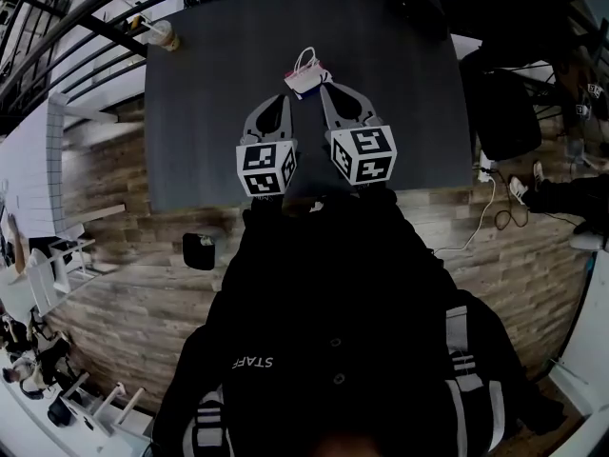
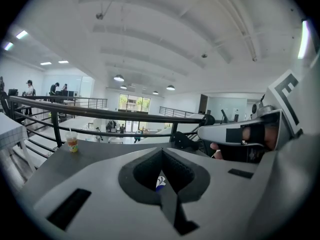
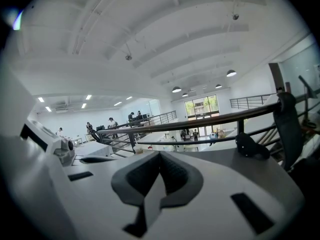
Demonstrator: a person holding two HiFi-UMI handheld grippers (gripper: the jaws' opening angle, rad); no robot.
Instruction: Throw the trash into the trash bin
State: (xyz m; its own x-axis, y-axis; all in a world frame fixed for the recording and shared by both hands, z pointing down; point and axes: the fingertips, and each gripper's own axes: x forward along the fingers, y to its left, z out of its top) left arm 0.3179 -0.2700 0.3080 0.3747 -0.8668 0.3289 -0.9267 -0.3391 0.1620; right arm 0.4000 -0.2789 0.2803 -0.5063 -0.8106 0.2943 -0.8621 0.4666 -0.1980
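Two tongs are reaching out ahead of me over a dark tabletop (image 1: 190, 141), side by side and angled toward each other at the tips. At the tabletop's far left corner a cup with a straw (image 1: 160, 34) is standing upright, close to a black railing (image 2: 100, 113). Nearer me, on the wooden floor (image 1: 124, 284) to my left, a small black boxy thing (image 1: 200, 250) is sitting; I cannot tell what it is.

I am holding my left tongs (image 1: 287, 100) clenched, the jaws pressed together. A scrap of white and blue is showing in the seam between them in the left gripper view, and I cannot tell whether they are pinching it or it is only lying beyond them.

The trash (image 1: 306, 76), a small white bag with loop handles and red and blue print, is sitting just past the tips, between the two tongs, toward the far middle of the tabletop. Whether it is resting there or being lifted I cannot tell.

My right tongs (image 1: 324, 88) are clenched too, the jaws meeting at the tip and pointing in at the right edge of the trash; I cannot tell whether they are gripping it.

Farther right, a black chair (image 1: 504, 112) is standing beside the tabletop, and a white cable (image 1: 485, 212) is trailing across the floor.
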